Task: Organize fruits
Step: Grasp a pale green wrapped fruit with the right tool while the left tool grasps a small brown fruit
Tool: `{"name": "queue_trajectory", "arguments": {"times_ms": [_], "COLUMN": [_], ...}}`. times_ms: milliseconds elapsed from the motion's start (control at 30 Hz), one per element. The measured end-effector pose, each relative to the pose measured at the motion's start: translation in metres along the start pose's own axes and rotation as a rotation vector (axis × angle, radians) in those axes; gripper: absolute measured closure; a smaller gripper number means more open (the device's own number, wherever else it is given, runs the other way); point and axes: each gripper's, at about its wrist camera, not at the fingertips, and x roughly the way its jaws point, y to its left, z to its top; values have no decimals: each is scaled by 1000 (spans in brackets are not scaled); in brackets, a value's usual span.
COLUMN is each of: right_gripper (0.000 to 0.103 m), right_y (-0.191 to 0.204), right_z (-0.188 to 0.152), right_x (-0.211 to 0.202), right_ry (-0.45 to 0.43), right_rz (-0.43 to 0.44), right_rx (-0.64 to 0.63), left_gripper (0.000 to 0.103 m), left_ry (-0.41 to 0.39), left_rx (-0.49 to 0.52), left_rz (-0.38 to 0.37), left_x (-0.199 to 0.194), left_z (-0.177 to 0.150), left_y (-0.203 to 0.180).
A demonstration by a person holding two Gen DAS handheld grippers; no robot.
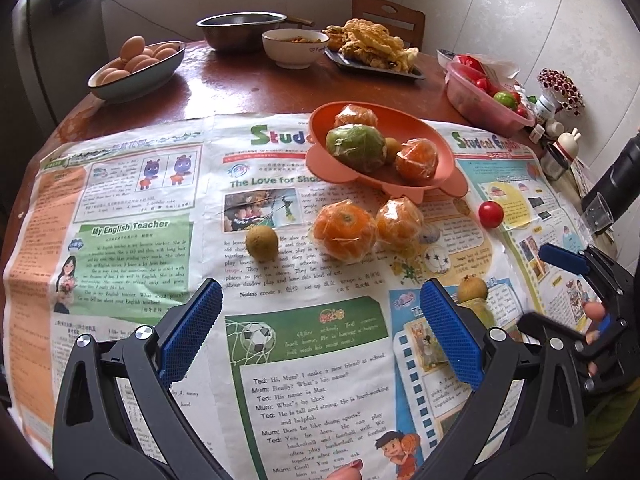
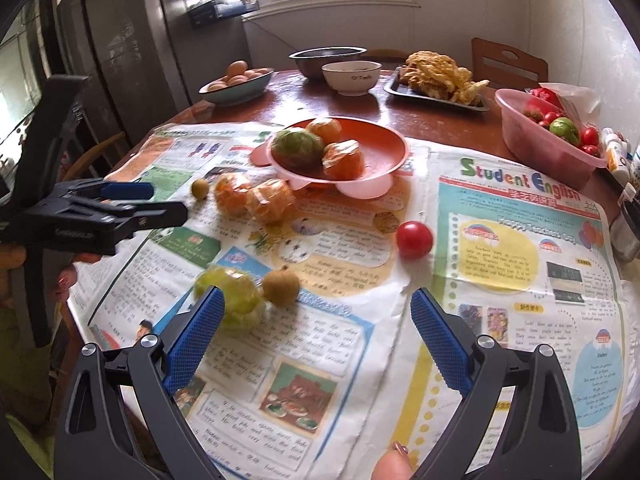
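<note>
On the newspaper-covered counter point(image 1: 120, 92), loose fruit waits below the half-filled orange dish point(image 1: 436, 148); both tongs, left point(image 1: 320, 332) and right point(image 2: 318, 334), hover spread and empty (ready for picking).

We see a round reddish-brown table point(image 2: 432, 120) half covered by newspaper sheets point(image 2: 360, 320). Directly on the wood stand a bowl of eggs point(image 2: 236, 88), a steel bowl point(image 2: 326, 58), a white bowl point(image 2: 352, 76), a tray of fried food point(image 2: 436, 98) and a pink basin point(image 2: 532, 136).
</note>
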Motion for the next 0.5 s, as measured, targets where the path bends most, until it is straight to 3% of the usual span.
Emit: {"name": "queue_trajectory", "arguments": {"times_ms": [233,500], "right_gripper": [12,40], "right_y": [20,38], "right_z": [-9,-16], "right_x": [3,12], "right_ry": [29,65], "right_rz": [65,115], "right_rx": [-37,-66], "left_gripper": [10,10], "left_ry": [14,23], "left_rx": [-37,-45], "left_rz": [22,50], "left_x": [5,8], "left_z": [-3,-7], "left_y": [11,20]}}
